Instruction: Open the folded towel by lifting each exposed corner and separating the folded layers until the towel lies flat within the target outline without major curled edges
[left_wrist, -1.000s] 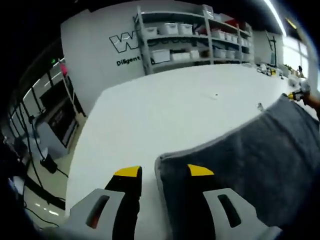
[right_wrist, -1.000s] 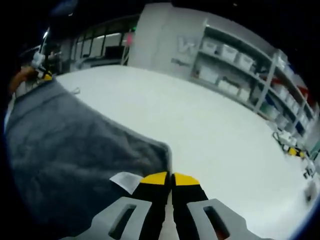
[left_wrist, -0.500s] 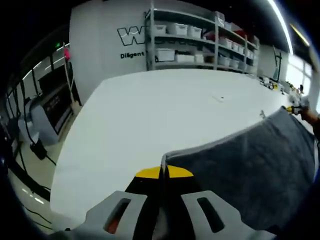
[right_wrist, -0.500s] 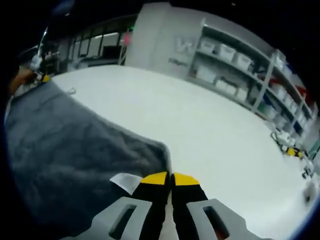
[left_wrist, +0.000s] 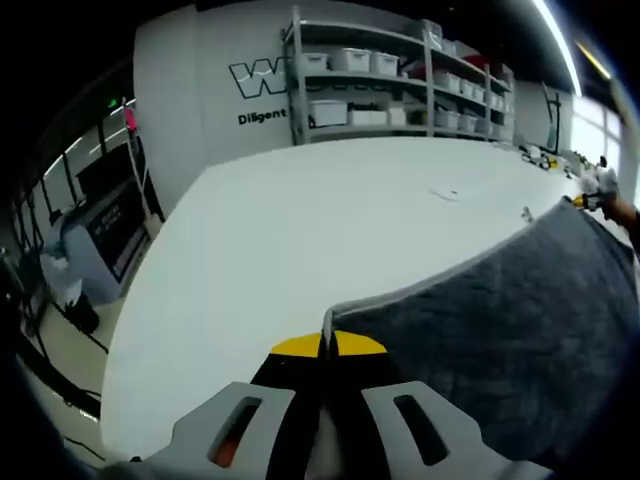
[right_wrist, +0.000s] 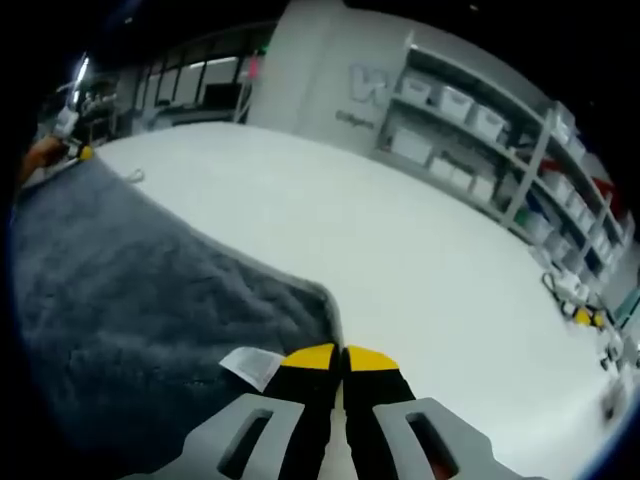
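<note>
both tools are pinching towel corners: the left tool (left_wrist: 322, 345) and right tool (right_wrist: 340, 355) are clenching the grey towel (left_wrist: 520, 320), stretching it above the white desk (left_wrist: 330, 220) at lower frame. next, i judge, lowering it flat.

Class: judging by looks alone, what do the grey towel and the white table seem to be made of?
Dark grey towel: soft looped terry, probably cotton or microfibre; its surface looks fuzzy, with a stitched hem.
White table: smooth matte laminate or painted board, perhaps; even and textureless.
</note>
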